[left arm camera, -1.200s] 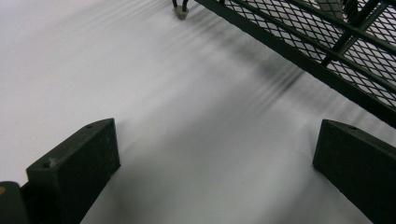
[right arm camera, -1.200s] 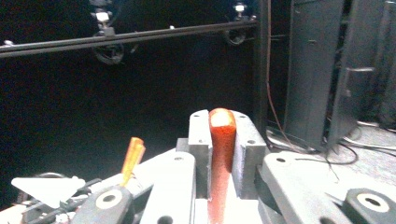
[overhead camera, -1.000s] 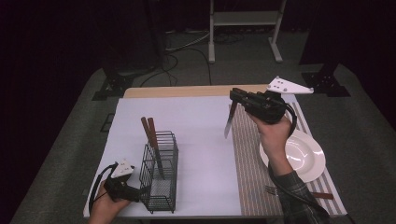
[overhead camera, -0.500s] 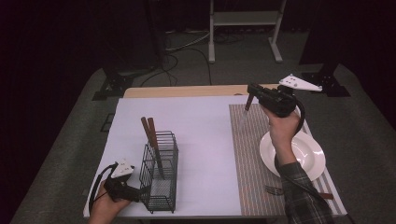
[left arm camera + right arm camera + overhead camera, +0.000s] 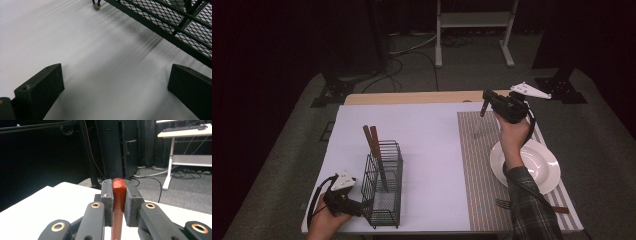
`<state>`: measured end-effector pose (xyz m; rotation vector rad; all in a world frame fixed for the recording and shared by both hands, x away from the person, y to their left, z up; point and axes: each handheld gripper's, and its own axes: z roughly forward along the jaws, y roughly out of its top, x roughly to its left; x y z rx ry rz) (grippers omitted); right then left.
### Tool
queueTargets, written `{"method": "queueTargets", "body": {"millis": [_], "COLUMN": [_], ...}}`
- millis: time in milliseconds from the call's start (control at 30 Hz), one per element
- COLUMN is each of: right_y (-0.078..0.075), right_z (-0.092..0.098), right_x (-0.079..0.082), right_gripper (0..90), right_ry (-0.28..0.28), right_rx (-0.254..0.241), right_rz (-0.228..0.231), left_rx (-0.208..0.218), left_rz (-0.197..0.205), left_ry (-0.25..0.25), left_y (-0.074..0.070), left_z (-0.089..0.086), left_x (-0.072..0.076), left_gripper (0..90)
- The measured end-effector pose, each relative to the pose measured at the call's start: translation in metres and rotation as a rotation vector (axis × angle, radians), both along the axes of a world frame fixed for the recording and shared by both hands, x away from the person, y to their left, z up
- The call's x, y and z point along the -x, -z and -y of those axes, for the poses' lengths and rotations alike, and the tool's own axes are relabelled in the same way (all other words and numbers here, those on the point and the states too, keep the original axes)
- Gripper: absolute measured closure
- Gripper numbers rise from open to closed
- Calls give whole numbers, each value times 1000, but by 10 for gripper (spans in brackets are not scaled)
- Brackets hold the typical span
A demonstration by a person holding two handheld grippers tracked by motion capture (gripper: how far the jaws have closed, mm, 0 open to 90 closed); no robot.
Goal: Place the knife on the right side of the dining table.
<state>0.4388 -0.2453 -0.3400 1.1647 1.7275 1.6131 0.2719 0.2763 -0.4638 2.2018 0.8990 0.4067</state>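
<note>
Right gripper (image 5: 484,104): jaws pinching wooden-handled knife (image 5: 118,202), blade hanging below them; left gripper (image 5: 354,207): jaws spread, wire basket (image 5: 384,185) just ahead on counter (image 5: 432,150).

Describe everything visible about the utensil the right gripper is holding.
The knife has a reddish-brown, glossy handle with a rounded end, wooden by its look, and a pale metal blade. The right gripper is shut on the handle, its jaws pressing both sides just below the rounded tip. In the high view it hangs slanting, handle end up, blade pointing down toward the far end of the striped placemat, left of the white plate. Whether the blade tip touches the mat is unclear.
</note>
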Motion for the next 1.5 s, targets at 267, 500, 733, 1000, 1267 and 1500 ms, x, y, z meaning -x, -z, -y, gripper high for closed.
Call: {"method": "queueTargets", "body": {"millis": [267, 500, 733, 1000, 1267, 1500], "right_y": [11, 12, 16, 21, 26, 31], "right_z": [2, 9, 25, 40, 53, 64], "right_x": [-6, -3, 0, 4, 8, 10], "right_gripper": [797, 782, 763, 734, 713, 692], "right_ry": [28, 63, 92, 124, 153, 171], "right_rx": [-17, -6, -13, -7, -8, -8], "right_rz": [-14, -20, -35, -57, -79, -95], "left_rx": [0, -2, 0, 0, 0, 0], "left_rz": [0, 2, 0, 0, 0, 0], "left_ry": [0, 1, 0, 0, 0, 0], "left_y": [0, 0, 0, 0, 0, 0], "left_z": [0, 0, 0, 0, 0, 0], "left_x": [0, 0, 0, 0, 0, 0], "left_gripper": [0, 0, 0, 0, 0, 0]}}
